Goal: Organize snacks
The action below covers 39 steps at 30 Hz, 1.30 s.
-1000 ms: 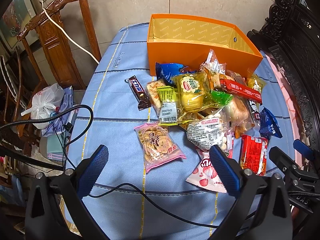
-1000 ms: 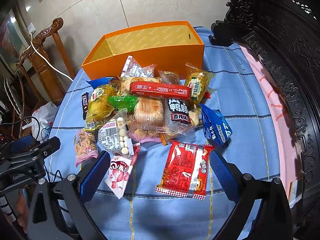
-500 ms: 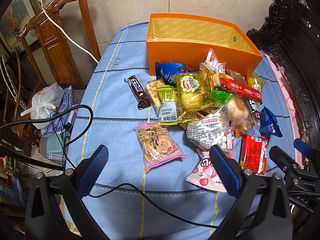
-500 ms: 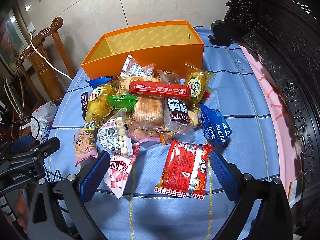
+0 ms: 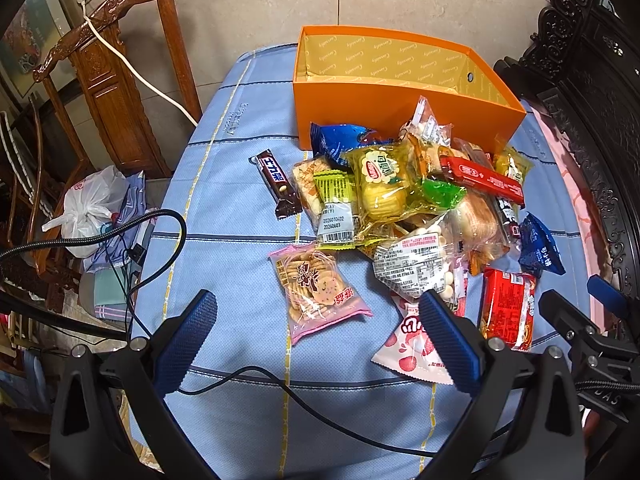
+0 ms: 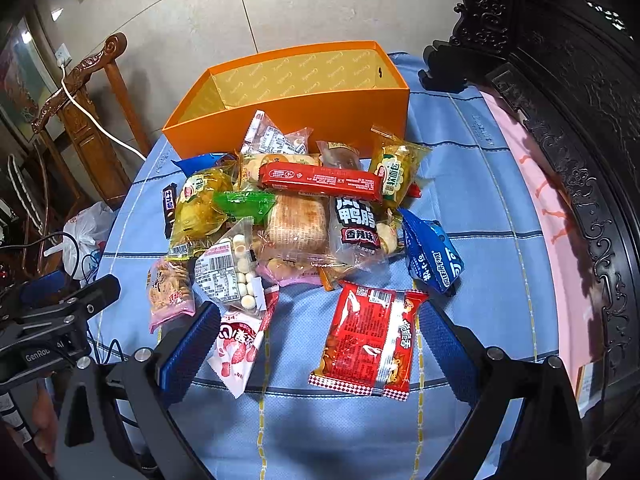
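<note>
Snack pile mid-tabletop, against near wall of empty orange box at far edge. I see red packet nearest, between my right hand-held gripper fingers, untouched. Left hand-held gripper wide open too, over pink cracker bag, holding nothing.

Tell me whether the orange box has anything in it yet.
Apparently empty: the orange box shows only bare patterned lining, though its floor is hidden. The snacks lie piled in front.
</note>
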Available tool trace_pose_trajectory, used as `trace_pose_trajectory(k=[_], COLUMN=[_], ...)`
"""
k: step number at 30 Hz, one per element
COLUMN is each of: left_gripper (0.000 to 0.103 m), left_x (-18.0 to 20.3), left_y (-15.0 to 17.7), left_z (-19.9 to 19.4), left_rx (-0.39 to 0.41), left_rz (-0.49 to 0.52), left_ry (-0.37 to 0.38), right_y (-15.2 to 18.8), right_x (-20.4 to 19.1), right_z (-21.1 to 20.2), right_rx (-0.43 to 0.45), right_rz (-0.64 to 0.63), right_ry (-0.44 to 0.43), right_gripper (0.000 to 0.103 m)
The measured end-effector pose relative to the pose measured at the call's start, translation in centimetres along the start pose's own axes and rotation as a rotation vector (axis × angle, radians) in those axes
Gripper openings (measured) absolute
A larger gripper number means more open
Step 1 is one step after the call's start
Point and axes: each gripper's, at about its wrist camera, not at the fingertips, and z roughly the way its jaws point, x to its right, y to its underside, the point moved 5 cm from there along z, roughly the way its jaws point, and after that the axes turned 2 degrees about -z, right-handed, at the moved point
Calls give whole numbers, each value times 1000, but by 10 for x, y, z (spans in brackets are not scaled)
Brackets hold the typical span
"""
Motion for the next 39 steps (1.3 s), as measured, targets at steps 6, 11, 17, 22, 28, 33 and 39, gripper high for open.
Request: trace_pose_trajectory(k=[6,11,17,22,28,33,39], left_gripper=[99,99,99,99,99,99,99], left_x=[0,0,1,3,6,-4,-32], left_y=[0,0,-1,-2,-2,4,18], left_z=[0,1,4,8,14,35,73], left_rx=[-2,-7,-16,-27,-43,-91,-151], left_rz=[0,2,7,12,23,13,-19], left_ry=[-1,0,-1,-1,0,35,29], right_y=[0,0,0,0,2,13,49], right_x=[0,0,1,3,8,25,41], right_z=[0,1,5,7,11,18,40], right_rx=[-1,-5,-10,-17,-29,-27,-92], right_rz=[1,1,3,8,23,15,11], right_ry=[0,0,1,3,-1,7,-40], right_gripper=[100,100,100,100,100,100,100])
